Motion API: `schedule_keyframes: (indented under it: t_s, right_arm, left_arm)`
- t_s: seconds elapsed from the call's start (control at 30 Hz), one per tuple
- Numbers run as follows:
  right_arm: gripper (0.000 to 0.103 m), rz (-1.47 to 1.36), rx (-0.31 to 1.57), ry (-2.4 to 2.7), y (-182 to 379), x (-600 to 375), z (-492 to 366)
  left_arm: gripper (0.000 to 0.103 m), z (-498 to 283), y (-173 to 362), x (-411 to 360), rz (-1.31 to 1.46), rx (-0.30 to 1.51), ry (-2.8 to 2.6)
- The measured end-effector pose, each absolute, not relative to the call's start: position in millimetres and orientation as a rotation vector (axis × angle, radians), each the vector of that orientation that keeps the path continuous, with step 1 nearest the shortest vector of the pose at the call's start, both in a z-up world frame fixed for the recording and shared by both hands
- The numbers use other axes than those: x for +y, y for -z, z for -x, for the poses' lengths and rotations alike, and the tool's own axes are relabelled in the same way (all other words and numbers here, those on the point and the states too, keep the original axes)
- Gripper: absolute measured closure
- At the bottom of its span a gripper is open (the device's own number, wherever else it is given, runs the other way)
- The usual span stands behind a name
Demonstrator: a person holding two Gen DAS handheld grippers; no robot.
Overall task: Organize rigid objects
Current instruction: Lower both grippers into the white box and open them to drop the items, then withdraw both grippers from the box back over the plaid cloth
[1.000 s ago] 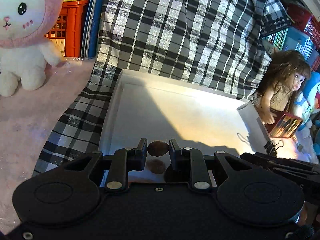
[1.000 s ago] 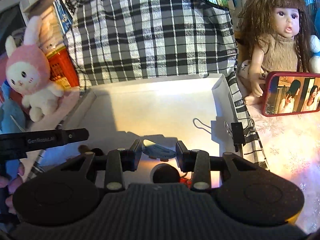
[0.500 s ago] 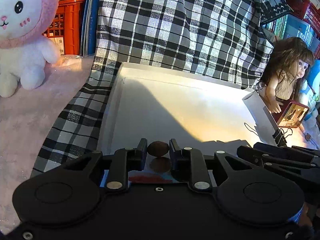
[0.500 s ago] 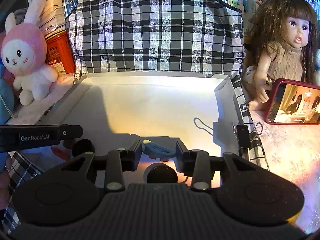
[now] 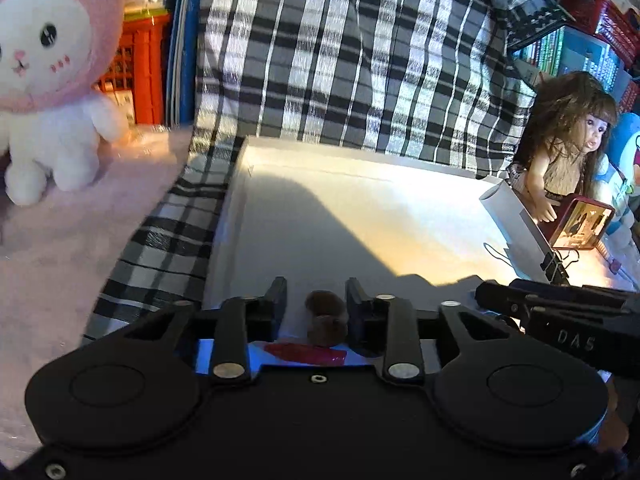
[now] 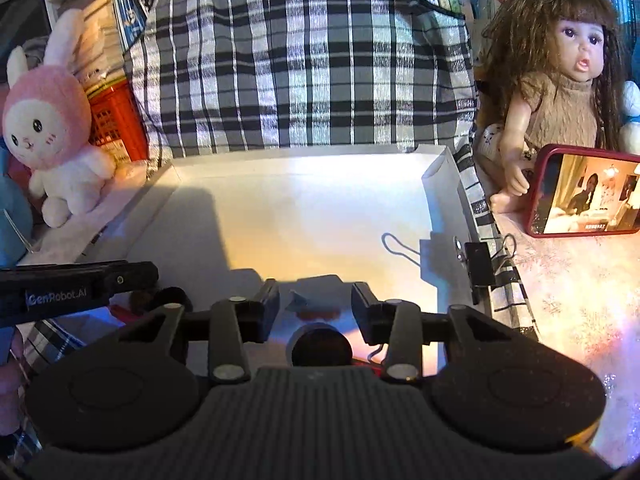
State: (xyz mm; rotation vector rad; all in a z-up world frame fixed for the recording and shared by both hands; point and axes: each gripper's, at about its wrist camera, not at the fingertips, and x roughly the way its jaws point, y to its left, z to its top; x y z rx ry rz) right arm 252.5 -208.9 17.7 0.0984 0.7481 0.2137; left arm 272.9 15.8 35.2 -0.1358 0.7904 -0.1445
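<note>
**Both claws letting go over the white tray**

Over the near end of the white tray (image 5: 360,216), side by side: left gripper (image 5: 316,300) and right gripper (image 6: 315,300), both angled down. Left jaws just been opening, now parted around a small brown nut-like piece (image 5: 326,316), with a gap visible on either side of it and no pad pressing, so released rather than grasped. Just below it, a flat red piece (image 5: 306,353) on the tray floor. Right jaws likewise just been opening, standing wide; between and beneath them a small blue-grey piece (image 6: 298,299) lying loose, untouched by either pad, and nearer the camera a dark round object (image 6: 322,347), identity unclear.

By the look of it, two items freshly set down, several small things gathered at the near edge. Most of the tray floor bare. Further items to fetch not visible from either view, so remaining work hard to judge.
</note>
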Motion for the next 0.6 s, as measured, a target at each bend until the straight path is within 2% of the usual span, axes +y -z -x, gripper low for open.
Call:
schedule_keyframes:
  t_s: [0.43,0.6]
  right_arm:
    - [0.026,-0.112,0.677,-0.205,-36,-219,-217]
    - [0.020,-0.074,0.628,-0.218,-39,-216,-188]
  left_arm:
    - [0.046,-226,-64,25,0.168,0.713,0.176]
    - [0.043,-198,-71,22,0.160,0.674,0.211]
